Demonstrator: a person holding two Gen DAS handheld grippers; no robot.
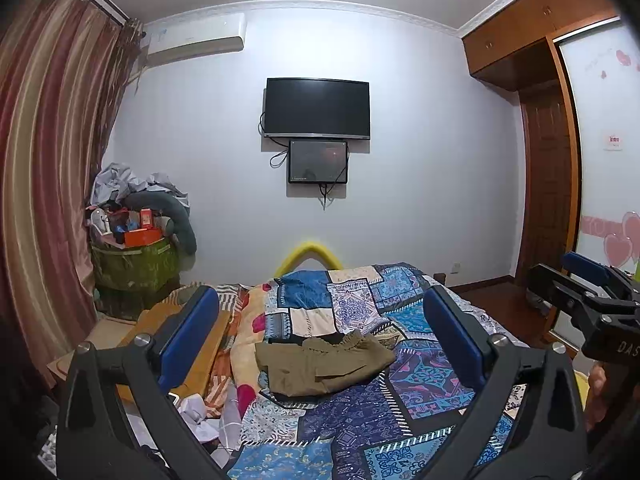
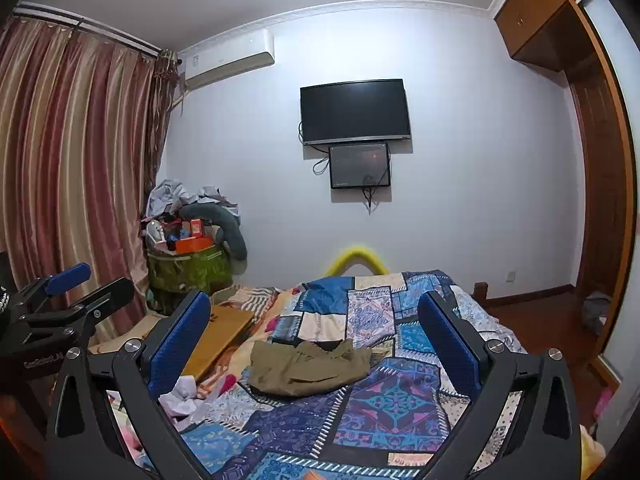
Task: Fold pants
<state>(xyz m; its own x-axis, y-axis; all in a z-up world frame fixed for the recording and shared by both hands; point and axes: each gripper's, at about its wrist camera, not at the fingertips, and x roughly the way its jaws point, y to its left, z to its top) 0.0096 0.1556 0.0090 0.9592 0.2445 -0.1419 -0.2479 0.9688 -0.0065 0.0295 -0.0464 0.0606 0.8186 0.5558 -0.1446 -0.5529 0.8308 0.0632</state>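
Olive-brown pants [image 1: 324, 364] lie bunched in a loose heap on the patchwork quilt [image 1: 416, 392] of the bed. In the right wrist view the same pants [image 2: 310, 366] rest mid-bed on the quilt [image 2: 392, 400]. My left gripper [image 1: 320, 344] is open, held above the near part of the bed, with nothing between its blue pads [image 1: 188, 336]. My right gripper [image 2: 316, 340] is open too, its blue pads [image 2: 180, 344] wide apart and empty. Each gripper also shows at the edge of the other's view: right gripper [image 1: 576, 284], left gripper [image 2: 86, 286].
A wooden board [image 2: 220, 336] lies on the bed's left side beside crumpled white cloth [image 2: 180, 396]. A green bin piled with clutter [image 1: 132, 248] stands by the striped curtain [image 1: 48, 160]. A television [image 1: 318, 108] hangs on the far wall; a wooden wardrobe [image 1: 548, 184] is at right.
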